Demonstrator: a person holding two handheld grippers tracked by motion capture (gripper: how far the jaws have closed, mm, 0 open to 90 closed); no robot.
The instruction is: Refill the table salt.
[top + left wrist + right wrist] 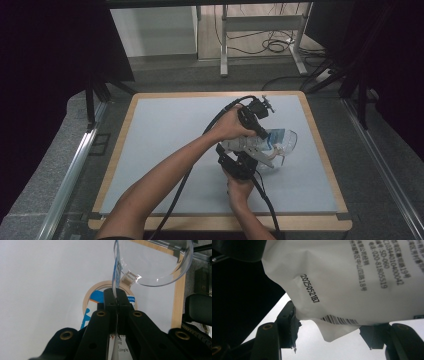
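White, crinkled packaging is what I have in both tools: a soft printed pouch held up above the right-hand part of the table, just over a clear plastic container with a hinged lid. My left gripper has its jaws pinched tight on a thin edge of the pouch, seen edge-on between the pads, with a roll of tape lying on the surface below. My right gripper has its jaws standing partly apart with the bag's barcoded bottom corner between them; it seems braced across that width, though I cannot tell how firmly the pads bite. My worry is the left pinch: it holds only a sliver of film, so any pull could let the film slip or tear and drop the pouch beside the container. Tilting too fast could also nudge the light container away. The tabletop is a pale grey sheet with a wooden border, set among dark curtains, with a desk frame and loose cables on the floor beyond.
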